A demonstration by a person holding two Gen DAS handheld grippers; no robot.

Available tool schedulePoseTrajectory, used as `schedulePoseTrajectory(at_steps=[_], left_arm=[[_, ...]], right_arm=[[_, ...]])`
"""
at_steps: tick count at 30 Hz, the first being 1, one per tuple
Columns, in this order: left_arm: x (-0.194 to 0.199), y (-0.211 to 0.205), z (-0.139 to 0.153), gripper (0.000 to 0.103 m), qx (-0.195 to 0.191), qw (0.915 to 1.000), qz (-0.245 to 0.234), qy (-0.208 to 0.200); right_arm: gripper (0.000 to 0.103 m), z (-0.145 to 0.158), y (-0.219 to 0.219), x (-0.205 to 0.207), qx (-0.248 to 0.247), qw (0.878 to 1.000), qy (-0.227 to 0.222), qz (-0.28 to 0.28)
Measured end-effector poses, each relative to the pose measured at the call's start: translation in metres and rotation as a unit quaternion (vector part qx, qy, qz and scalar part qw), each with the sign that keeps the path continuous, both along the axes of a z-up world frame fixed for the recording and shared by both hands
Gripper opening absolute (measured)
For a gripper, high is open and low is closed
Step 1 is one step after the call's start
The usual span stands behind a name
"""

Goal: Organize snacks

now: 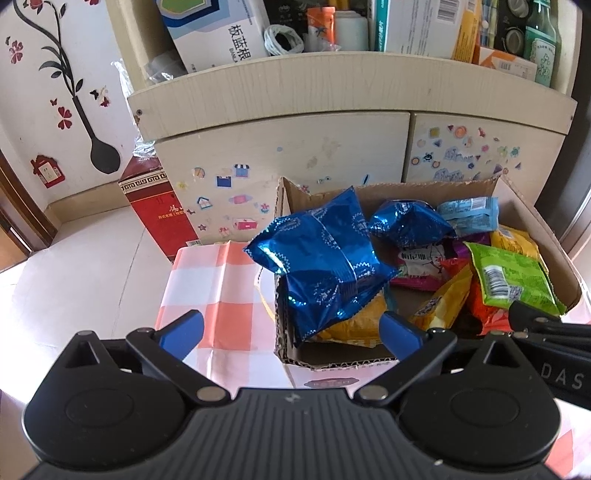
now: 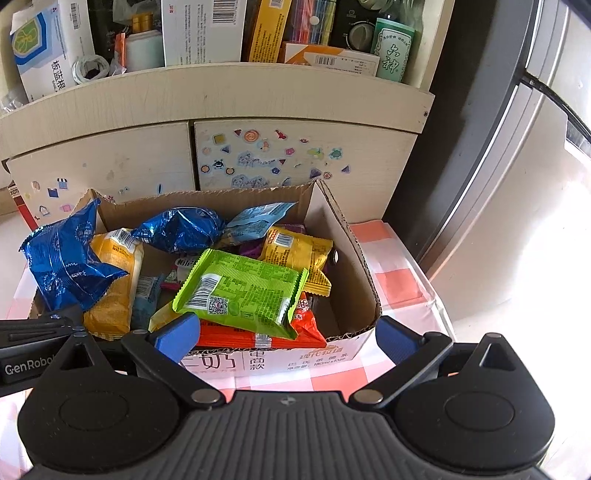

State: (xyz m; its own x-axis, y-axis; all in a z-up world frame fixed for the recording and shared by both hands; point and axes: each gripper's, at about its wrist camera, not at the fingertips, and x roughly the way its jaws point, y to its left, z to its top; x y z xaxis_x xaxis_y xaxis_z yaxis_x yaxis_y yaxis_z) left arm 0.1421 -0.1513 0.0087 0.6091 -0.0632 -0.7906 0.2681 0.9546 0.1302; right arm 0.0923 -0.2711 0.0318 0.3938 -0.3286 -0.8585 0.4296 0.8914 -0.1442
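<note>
Both tools, left tool (image 1: pixel 291 330) and right tool (image 2: pixel 288 338), gape empty. At centre frame, the crinkled blue foil snack bag (image 1: pixel 321 273) overhangs the brown cardboard box (image 2: pixel 354 258) rim, likely awaiting tidying.

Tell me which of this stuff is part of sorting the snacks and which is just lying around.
Part of the job:
- cardboard box
- big blue foil bag
- green packet
- yellow packet
- orange-red packet

Just lying about:
- red carton on the floor
- medicine box, green bottle on the shelf
- checked cloth
</note>
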Motion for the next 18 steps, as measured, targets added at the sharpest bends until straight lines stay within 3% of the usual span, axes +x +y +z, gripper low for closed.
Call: schedulePoseTrajectory(at_steps=[18], left_arm=[[0.0002, 0.0025, -0.001, 0.1, 0.003, 1.0, 0.002, 0.0]], right_arm=[[0.103, -0.0004, 0.0011, 0.0008, 0.001, 1.0, 0.001, 0.001]])
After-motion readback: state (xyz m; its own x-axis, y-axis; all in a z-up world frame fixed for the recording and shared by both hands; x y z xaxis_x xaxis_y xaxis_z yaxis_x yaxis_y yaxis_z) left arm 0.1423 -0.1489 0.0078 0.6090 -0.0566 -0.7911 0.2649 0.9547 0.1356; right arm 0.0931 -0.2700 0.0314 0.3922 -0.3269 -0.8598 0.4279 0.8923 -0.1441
